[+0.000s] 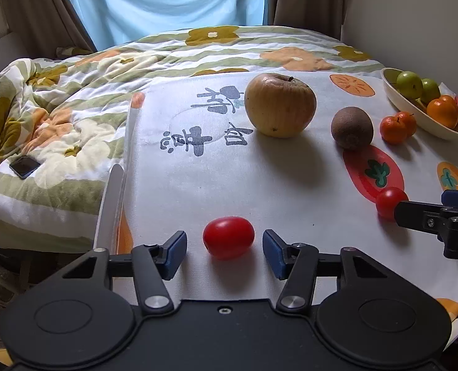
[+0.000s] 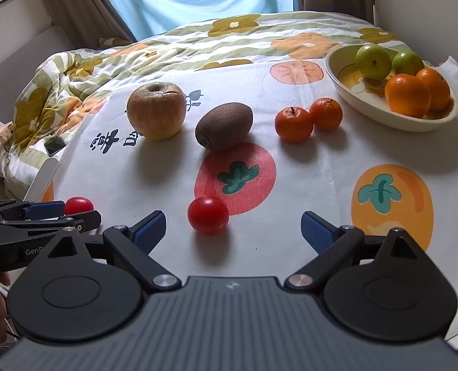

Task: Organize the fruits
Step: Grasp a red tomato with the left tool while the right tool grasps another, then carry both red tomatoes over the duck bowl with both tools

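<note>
Two cherry tomatoes lay near the front edge of the cloth-covered table as we set about sorting the fruit. The oval tomato (image 1: 229,237) sat on the cloth between the blue pads of our left gripper (image 1: 225,253), whose jaws stood apart, a gap showing on either side and nothing yet pinched. The round tomato (image 2: 208,215) rested just ahead of our right gripper (image 2: 233,230), whose jaws gaped wide and empty, the fruit lying toward its left pad. Farther back stood a wrinkled apple (image 2: 156,109), a kiwi (image 2: 224,126) and two small tangerines (image 2: 308,118) touching each other. Toward the far right corner the cream bowl (image 2: 414,120) already held green fruits and oranges. Beyond the far edge lay a flowered quilt (image 1: 52,123) with a phone (image 1: 24,166) on it.

We judged the step in hand to be a twin pick-up. Next, each gripper needed to centre on its tomato and close gently, since the fruit looked soft and likely to roll, before carrying it to the bowl.
</note>
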A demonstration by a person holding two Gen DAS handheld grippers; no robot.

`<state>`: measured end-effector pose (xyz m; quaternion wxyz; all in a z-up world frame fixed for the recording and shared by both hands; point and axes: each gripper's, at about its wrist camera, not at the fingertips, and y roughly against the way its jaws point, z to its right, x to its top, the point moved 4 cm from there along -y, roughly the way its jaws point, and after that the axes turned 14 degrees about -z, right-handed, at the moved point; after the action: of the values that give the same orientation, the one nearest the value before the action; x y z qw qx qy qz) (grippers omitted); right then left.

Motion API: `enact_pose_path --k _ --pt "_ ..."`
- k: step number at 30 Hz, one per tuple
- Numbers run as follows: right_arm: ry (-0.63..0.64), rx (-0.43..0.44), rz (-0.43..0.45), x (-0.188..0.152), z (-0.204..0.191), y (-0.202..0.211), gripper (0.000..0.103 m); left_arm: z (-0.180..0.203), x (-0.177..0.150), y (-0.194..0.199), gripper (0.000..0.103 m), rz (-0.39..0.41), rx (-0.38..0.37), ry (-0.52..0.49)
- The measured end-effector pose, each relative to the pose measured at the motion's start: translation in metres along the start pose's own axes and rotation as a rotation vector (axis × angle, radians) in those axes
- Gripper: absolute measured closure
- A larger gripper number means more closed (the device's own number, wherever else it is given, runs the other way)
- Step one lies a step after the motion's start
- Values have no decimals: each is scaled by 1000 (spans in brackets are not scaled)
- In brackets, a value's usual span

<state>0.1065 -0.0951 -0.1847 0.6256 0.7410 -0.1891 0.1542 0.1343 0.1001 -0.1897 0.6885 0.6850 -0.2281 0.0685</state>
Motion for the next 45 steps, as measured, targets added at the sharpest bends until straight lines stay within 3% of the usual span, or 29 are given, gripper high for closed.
enact_pose_path --k 5,25,28,30,45 --pt "15 3 -21 -2 -3 -5 7 1 0 0 63 11 -16 -19" --pt "68 -2 -36 3 -18 -18 34 -4 -9 4 64 10 -13 -24" --pt "76 -8 -37 4 -19 -20 42 -5 -10 5 64 10 -9 -22" --pt "84 -6 -37 5 -20 -21 56 -5 -10 6 64 14 -6 -18" --pt "106 29 -6 13 -4 8 56 7 -1 44 64 75 16 13"
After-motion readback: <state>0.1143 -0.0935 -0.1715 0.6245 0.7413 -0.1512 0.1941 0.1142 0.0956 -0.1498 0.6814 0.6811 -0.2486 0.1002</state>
